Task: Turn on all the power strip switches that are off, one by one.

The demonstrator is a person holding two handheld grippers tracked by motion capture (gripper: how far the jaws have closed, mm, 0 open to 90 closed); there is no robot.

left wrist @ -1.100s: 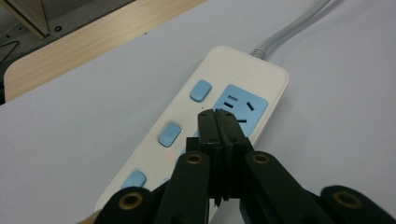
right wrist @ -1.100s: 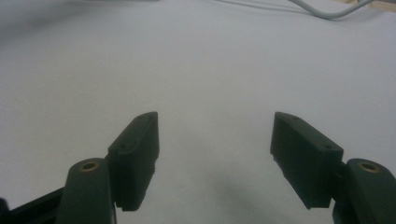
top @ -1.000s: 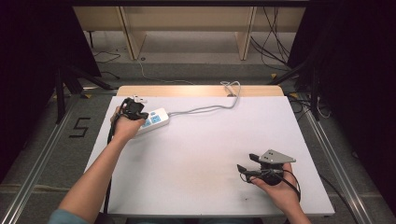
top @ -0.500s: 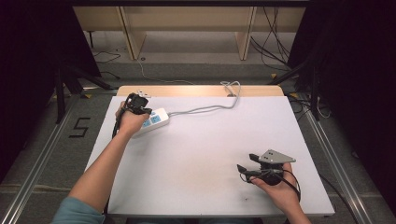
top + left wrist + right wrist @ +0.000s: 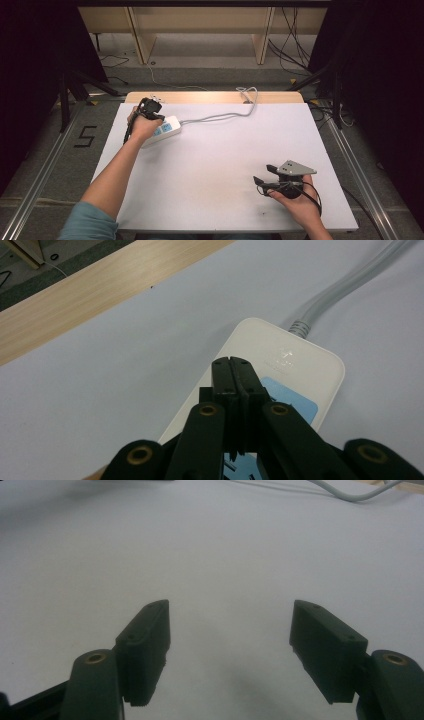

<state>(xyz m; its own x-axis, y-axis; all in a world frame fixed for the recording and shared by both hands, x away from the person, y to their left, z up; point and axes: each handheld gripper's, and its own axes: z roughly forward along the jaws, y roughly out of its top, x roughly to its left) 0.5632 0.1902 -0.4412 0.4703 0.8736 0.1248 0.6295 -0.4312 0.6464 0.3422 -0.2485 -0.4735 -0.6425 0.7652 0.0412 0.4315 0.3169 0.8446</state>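
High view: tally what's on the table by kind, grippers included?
Power strips: 1, the white power strip with a grey cord.
Grippers: 2, the left gripper with jaws shut over the strip, the right gripper with jaws open over bare table.
Total: 3.

The white rectangular plastic power strip (image 5: 162, 131) lies on the white table (image 5: 220, 165), directly under and just ahead of the left gripper (image 5: 234, 371). Its grey round cable (image 5: 220, 116) leaves the strip's far end and runs away beyond the left gripper to the table's back edge. The right gripper (image 5: 264, 178) is well apart from both, over bare table near the front edge.
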